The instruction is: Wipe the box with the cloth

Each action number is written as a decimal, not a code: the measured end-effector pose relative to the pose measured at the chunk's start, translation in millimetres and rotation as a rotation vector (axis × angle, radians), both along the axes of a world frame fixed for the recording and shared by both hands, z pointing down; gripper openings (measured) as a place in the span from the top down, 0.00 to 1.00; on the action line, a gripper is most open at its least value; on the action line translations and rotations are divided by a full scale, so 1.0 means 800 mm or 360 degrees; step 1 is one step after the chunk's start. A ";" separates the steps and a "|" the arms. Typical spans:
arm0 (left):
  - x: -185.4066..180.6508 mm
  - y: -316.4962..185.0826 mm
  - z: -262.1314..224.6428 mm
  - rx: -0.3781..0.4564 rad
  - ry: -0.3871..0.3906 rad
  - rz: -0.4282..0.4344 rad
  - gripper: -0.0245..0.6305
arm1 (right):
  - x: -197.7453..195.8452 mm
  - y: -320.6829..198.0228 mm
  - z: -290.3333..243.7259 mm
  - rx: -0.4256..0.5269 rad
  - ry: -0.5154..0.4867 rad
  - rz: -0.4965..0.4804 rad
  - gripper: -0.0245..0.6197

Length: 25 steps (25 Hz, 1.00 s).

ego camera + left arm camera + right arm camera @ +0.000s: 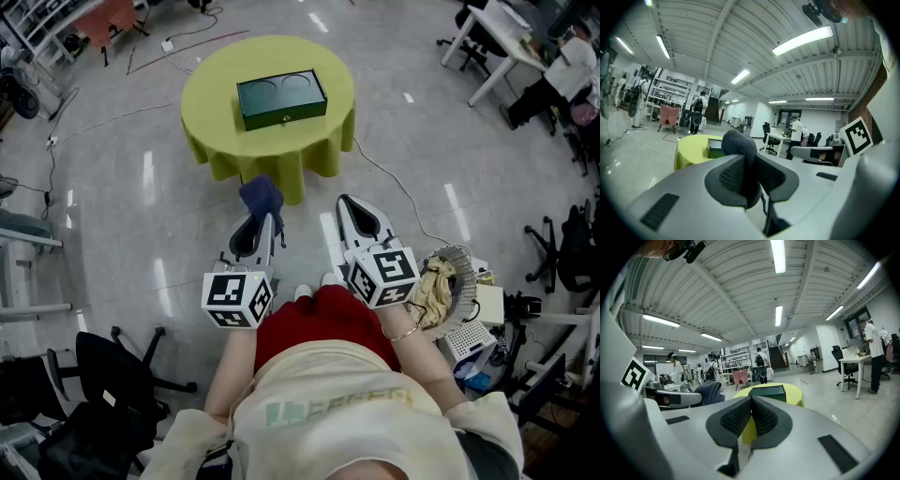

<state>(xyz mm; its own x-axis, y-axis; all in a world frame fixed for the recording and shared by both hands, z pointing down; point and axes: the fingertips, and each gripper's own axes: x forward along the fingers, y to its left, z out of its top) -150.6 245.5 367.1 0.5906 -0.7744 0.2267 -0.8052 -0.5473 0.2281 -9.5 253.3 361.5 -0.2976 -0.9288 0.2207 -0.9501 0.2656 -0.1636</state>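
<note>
Ahead, floor (141, 216) separates clamped cloth (262, 197) from table (211, 141).

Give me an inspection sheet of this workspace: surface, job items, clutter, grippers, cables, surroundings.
Surface: round table under a yellow-green cover, bare apart from the box.
Job's things: dark green box, closed, near the table's middle; dark blue cloth off the table, in the left gripper.
Clutter: nothing seen on the table; beige fabric bundle on the floor at the person's right.
Grippers: left gripper jaws shut on the cloth; right gripper jaws together, nothing between them; both short of the table.
Cables: floor cable runs off from the table's right side; more lie left of the table.
Surroundings: black office chair at lower left, white desk at upper right.
</note>
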 end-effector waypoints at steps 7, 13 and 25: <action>-0.003 -0.010 -0.004 0.0026 -0.0001 -0.0018 0.85 | 0.006 -0.003 -0.002 0.0032 -0.0030 0.0010 0.90; -0.009 -0.033 -0.010 0.0060 -0.0008 -0.0043 0.85 | 0.011 -0.029 0.000 0.0047 -0.0098 0.0017 0.90; 0.003 -0.135 0.008 0.0010 -0.0041 -0.0081 0.85 | 0.031 -0.129 0.016 0.0006 -0.0118 0.0018 0.90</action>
